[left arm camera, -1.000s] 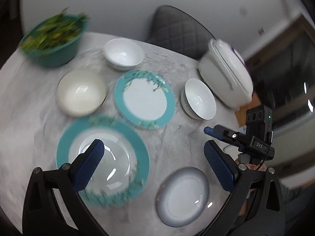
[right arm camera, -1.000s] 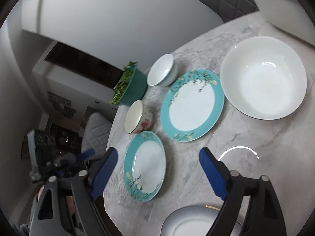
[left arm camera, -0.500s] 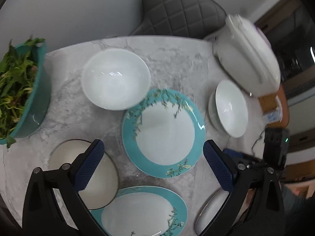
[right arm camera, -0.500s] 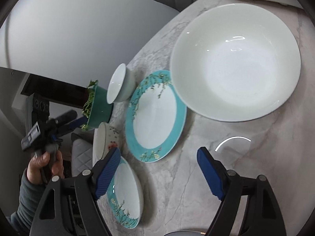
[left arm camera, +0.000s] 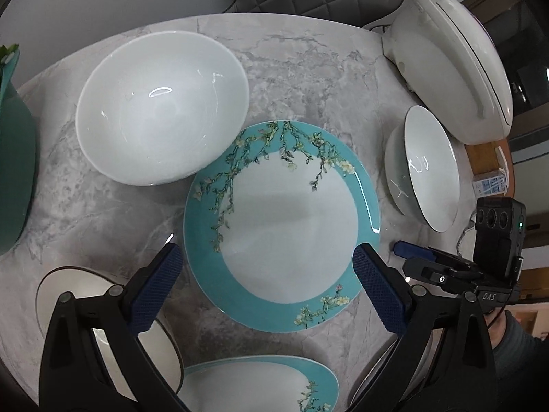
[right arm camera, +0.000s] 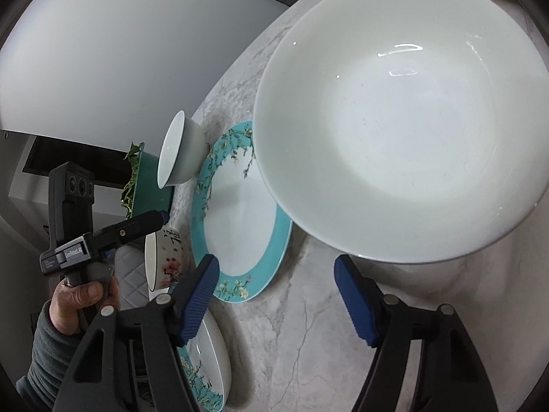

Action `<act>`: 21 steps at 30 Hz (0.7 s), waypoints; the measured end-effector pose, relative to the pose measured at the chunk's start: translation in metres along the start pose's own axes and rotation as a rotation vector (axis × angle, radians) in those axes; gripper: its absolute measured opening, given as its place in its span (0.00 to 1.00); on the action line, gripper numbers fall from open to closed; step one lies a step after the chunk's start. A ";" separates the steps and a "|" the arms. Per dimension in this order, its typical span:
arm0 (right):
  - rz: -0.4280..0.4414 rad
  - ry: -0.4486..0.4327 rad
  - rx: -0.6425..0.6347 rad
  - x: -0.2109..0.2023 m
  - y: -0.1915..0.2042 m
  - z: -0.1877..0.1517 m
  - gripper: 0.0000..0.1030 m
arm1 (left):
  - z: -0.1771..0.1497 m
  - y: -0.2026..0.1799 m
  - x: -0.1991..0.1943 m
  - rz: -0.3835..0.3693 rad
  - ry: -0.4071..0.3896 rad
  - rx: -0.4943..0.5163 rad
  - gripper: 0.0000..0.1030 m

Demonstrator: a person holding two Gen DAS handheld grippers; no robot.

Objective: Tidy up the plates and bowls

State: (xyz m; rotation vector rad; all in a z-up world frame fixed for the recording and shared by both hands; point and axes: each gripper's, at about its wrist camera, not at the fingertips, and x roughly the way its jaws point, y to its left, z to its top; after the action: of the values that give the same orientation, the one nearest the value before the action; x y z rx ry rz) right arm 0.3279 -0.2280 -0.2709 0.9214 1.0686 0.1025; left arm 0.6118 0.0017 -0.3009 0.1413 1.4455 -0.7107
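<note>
The left gripper (left arm camera: 262,262) hangs with jaws spread, grasping nothing, above the round teal-rimmed floral ceramic plate (left arm camera: 281,226) on the grey marble table (left arm camera: 308,68). At the plate's ten o'clock sits a wide white bowl (left arm camera: 161,110). The right gripper (right arm camera: 276,274), also released, hovers beneath a large white ceramic bowl (right arm camera: 401,116).

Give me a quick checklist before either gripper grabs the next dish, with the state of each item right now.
1. Left gripper open and empty: ok.
2. Right gripper open and empty: ok.
3. Left gripper lined up on the teal-rimmed plate, fingers straddling it: ok.
4. Right gripper facing the near rim of the big white bowl: ok.
5. Plate free of neighbours: not ok, the larger white bowl's rim overhangs its edge; contact cannot tell.
6. Fingers low enough to catch a rim: cannot tell.
</note>
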 end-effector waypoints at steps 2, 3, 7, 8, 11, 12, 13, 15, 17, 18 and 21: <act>0.004 0.000 0.004 0.002 -0.002 0.000 0.68 | 0.002 0.004 0.005 -0.034 0.003 -0.017 0.82; 0.006 0.002 0.008 0.002 -0.003 0.000 0.67 | 0.004 0.005 0.007 -0.045 0.005 -0.019 0.73; 0.016 0.001 0.011 0.004 -0.005 0.001 0.66 | 0.007 0.009 0.014 -0.044 0.022 -0.010 0.59; 0.020 0.000 0.013 0.004 -0.005 0.002 0.66 | 0.008 0.010 0.014 -0.041 0.022 -0.012 0.59; 0.031 0.001 0.015 0.004 -0.007 0.003 0.66 | 0.009 0.019 0.008 -0.040 -0.003 -0.053 0.59; 0.032 0.000 0.016 0.003 -0.007 0.003 0.66 | 0.010 0.021 0.006 -0.044 -0.013 -0.057 0.59; 0.035 0.000 0.017 0.003 -0.008 0.003 0.66 | 0.009 0.023 0.003 -0.040 -0.016 -0.056 0.59; 0.036 0.000 0.014 0.004 -0.008 0.003 0.66 | 0.009 0.027 0.002 -0.022 -0.006 -0.053 0.61; 0.036 0.001 0.013 0.001 -0.009 0.003 0.66 | 0.011 0.032 0.005 -0.021 0.001 -0.067 0.61; 0.035 0.000 0.012 0.001 -0.009 0.004 0.66 | 0.010 0.036 0.005 -0.023 0.001 -0.072 0.61; 0.035 0.002 0.004 0.001 -0.007 0.005 0.66 | 0.012 0.035 0.007 0.002 0.006 -0.052 0.64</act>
State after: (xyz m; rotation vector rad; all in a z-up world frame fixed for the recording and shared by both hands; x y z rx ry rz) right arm 0.3294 -0.2350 -0.2757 0.9440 1.0549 0.1302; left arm 0.6399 0.0213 -0.3174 0.1043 1.4685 -0.6707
